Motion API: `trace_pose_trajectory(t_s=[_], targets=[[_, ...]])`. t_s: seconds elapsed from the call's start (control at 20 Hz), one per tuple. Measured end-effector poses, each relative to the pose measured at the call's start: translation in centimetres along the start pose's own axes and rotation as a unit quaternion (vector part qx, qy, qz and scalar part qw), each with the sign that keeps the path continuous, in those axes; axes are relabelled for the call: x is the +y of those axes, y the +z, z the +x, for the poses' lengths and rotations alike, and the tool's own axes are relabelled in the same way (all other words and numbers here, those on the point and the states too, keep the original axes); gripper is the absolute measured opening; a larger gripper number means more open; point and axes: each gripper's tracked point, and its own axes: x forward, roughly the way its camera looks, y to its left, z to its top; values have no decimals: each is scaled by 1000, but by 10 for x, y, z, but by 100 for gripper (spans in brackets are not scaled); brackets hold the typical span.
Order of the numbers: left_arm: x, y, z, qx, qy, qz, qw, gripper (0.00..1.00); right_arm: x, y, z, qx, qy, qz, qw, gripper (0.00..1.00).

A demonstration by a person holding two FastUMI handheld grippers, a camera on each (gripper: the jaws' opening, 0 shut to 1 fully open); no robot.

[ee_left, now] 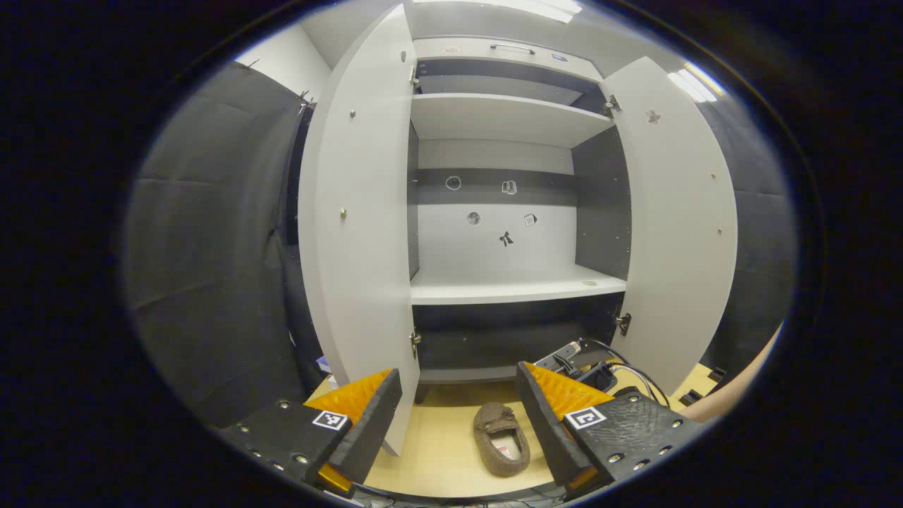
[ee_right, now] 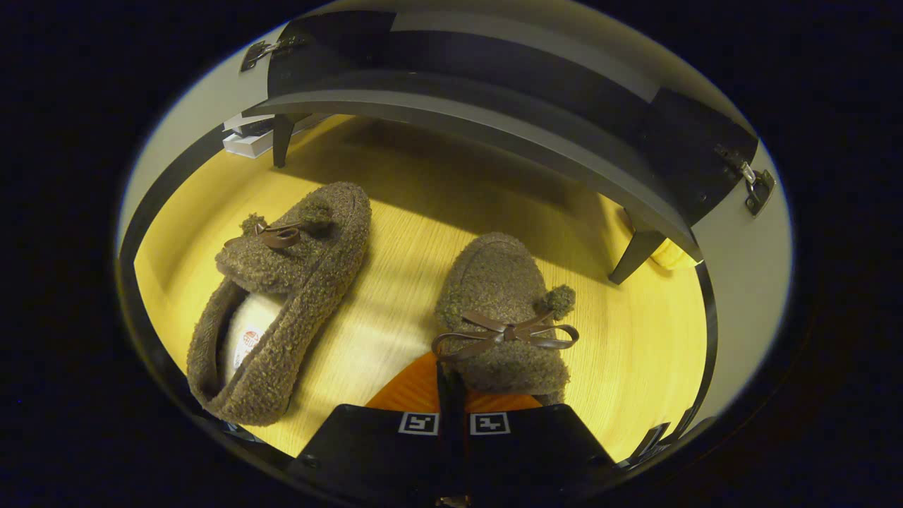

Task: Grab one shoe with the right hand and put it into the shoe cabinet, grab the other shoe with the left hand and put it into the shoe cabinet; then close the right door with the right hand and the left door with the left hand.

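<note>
You face the cabinet (ee_left: 508, 212), its doors swung out left (ee_left: 360, 233) and right (ee_left: 677, 226). On the floor (ee_right: 635, 353) before it, one shoe (ee_right: 282, 296) lies left of the other (ee_right: 501, 310).

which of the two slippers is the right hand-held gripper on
The fuzzy brown slipper with the flat ribbon bow, right of the other fuzzy brown slipper lying free; the right hand-held gripper pinches its rim.
</note>
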Motion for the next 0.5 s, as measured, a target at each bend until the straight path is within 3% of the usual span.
trace_pose_trajectory(t_s=[0.2, 0.35, 0.5], targets=[[-3, 0, -3, -6, -21, 6, 1000, 100, -8, 8, -28, -11, 20, 78, 997, 2], [-7, 1, -1, -4, -37, 17, 999, 100, -25, 18, -54, -34, 10, 91, 995, 2], [-14, 7, 4, -14, -50, 33, 998, 100, -31, 31, -97, -65, 25, 111, 991, 2]])
